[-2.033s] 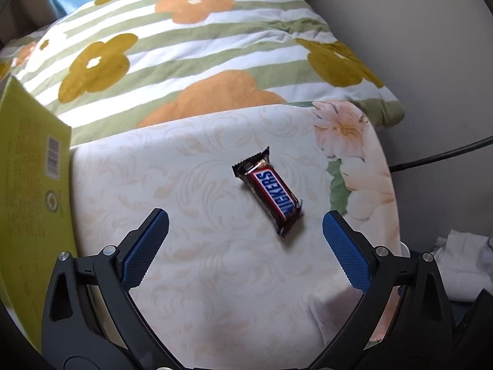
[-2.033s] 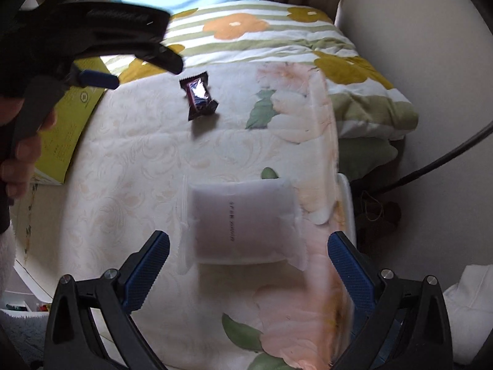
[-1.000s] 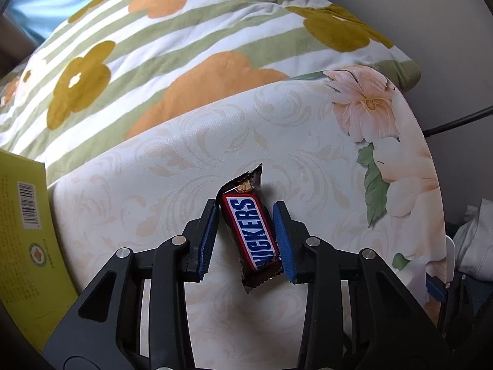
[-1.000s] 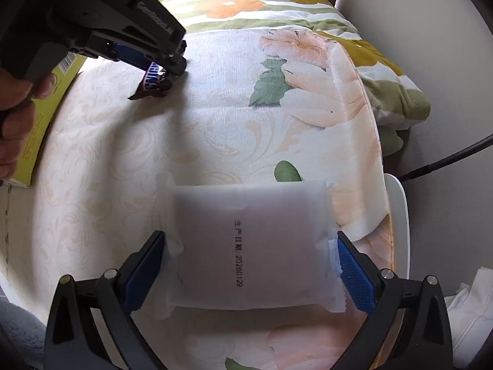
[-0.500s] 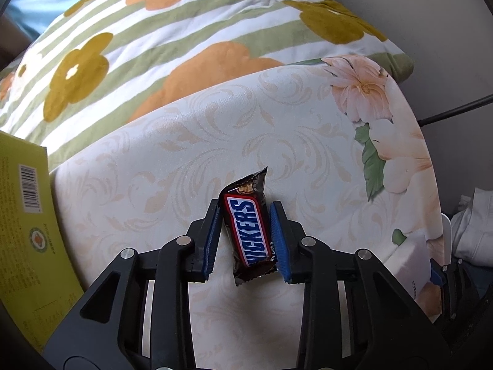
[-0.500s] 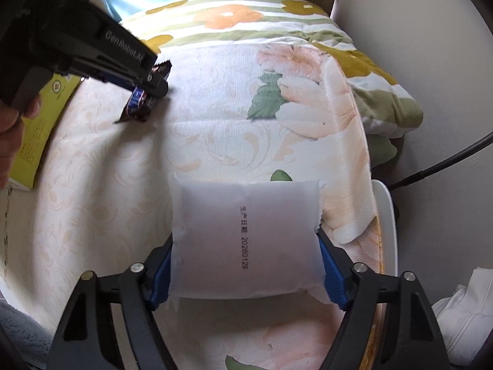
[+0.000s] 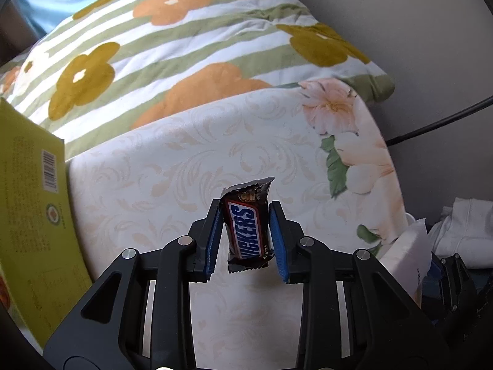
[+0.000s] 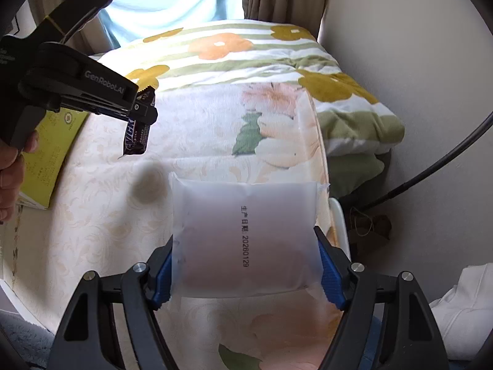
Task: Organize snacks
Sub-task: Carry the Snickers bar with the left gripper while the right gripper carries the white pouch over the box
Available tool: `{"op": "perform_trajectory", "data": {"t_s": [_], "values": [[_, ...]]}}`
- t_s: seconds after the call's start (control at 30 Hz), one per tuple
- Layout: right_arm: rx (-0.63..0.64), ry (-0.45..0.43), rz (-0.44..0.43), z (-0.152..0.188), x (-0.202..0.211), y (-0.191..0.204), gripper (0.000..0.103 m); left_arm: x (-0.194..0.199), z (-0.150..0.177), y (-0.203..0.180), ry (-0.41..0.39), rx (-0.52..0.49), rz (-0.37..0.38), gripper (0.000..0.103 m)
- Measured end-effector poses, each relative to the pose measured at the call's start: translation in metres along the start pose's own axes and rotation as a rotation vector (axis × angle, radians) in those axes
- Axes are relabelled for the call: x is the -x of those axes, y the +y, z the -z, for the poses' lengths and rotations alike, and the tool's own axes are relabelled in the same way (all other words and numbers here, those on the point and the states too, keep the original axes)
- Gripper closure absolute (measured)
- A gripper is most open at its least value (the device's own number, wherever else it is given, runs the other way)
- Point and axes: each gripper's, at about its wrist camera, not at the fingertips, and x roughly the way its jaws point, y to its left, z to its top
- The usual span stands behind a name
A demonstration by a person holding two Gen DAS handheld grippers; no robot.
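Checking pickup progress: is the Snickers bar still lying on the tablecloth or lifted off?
Lifted: the Snickers bar hangs in the left gripper, its shadow apart below.

The left gripper is pointing steeply down, its blue pads clamping a Snickers bar; the right gripper (jaws about half-spread) is pinching a white packet clear of the surface.
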Motion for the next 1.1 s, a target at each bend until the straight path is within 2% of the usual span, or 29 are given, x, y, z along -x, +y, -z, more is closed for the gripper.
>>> {"op": "perform_trajectory", "data": {"t_s": [0.27,0.53,0.73,0.83,1.1], "values": [[0.059,-0.083,-0.045,-0.029,0.032,-0.006,0.030,0.067,0.006,0.007,-0.125,0.083,0.031,0.076],[0.174,-0.183,-0.118,-0.079,0.073,0.023,0.030,0.154,0.014,0.048,-0.281,0.194,0.007,0.076],[0.235,-0.233,-0.206,-0.118,0.093,0.071,0.030,0.207,0.023,0.098,-0.375,0.246,-0.016,0.076],[0.273,-0.271,-0.229,-0.137,0.105,0.108,0.030,0.229,0.032,0.132,-0.414,0.273,-0.023,0.076],[0.305,-0.299,-0.301,-0.172,0.117,0.203,0.030,0.255,0.059,0.235,-0.415,0.350,-0.035,0.076]]}}
